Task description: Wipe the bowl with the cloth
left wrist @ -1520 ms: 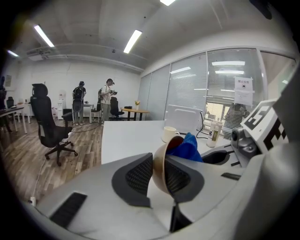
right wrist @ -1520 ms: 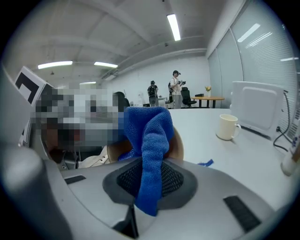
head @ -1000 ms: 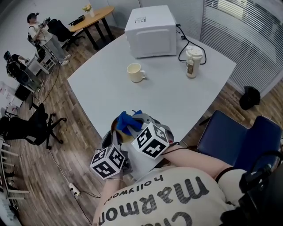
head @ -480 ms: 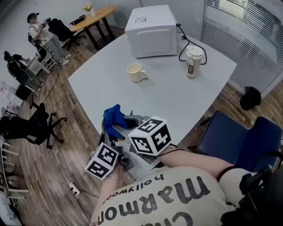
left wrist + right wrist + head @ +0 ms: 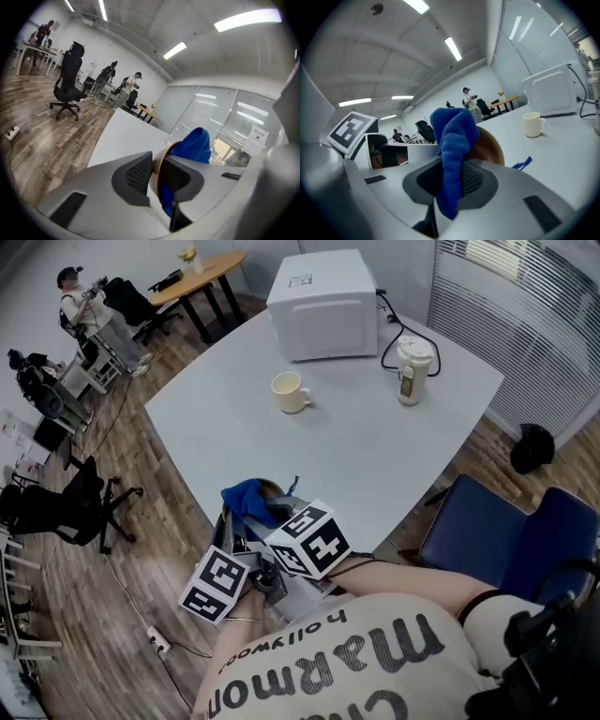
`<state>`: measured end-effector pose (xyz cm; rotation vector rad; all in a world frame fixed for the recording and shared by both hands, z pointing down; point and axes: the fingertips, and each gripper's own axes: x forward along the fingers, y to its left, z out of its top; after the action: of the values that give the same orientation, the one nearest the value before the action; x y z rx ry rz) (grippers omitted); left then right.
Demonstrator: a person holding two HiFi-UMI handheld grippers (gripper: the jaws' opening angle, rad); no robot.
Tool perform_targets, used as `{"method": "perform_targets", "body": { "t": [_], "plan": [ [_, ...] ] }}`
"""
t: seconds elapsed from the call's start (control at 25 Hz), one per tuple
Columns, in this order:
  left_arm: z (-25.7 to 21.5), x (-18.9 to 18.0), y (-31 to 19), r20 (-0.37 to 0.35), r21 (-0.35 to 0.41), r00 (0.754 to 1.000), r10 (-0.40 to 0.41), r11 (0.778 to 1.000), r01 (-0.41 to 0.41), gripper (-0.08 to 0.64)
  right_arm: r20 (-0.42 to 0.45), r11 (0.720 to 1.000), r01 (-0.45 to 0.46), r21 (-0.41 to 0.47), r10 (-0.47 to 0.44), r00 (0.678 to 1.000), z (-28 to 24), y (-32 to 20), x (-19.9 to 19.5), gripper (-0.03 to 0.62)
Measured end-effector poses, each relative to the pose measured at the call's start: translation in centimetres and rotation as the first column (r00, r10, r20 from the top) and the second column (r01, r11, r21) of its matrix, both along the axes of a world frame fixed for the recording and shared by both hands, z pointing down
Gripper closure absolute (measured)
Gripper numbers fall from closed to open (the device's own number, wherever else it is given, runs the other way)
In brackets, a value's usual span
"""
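While the bowl (image 5: 488, 146) rim is clamped between the narrow jaws of the left gripper (image 5: 158, 174), just opened slightly, blue cloth (image 5: 452, 140) is pinched in the right gripper (image 5: 452, 181) jaws & laid into the bowl, at the near edge of the white table (image 5: 375, 427).

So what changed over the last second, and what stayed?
The right gripper, shut on the blue cloth, moved it slightly leftward over the bowl and rolled. The left gripper, gripping the bowl's rim, rolled too; its jaws have just been opening a little. The mug, microwave and lidded cup stayed put on the table.
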<state>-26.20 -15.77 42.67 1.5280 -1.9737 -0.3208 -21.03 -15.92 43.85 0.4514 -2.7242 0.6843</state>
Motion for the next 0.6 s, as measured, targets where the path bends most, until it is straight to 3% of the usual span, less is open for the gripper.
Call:
{"method": "perform_targets", "body": {
  "t": [0.2, 0.4, 0.6],
  "plan": [
    [-0.5, 0.3, -0.1, 0.023, 0.005, 0.999, 0.025, 1.0, -0.025, 0.486, -0.036, 0.975, 0.183, -0.122, -0.189, 0.981, 2.0, 2.7, -1.0, 0.531],
    [0.4, -0.3, 0.2, -0.008, -0.005, 1.0, 0.008, 1.0, -0.009, 0.488, -0.13, 0.959, 0.278, -0.049, -0.282, 0.951, 2.8, 3.3, -0.7, 0.532],
    [1.0, -0.7, 0.4, -0.005, -0.023, 1.0, 0.005, 1.0, -0.006, 0.488, -0.273, 0.951, 0.304, 0.049, -0.28, 0.92, 4.1, 3.0, 0.0, 0.532]
  ]
}}
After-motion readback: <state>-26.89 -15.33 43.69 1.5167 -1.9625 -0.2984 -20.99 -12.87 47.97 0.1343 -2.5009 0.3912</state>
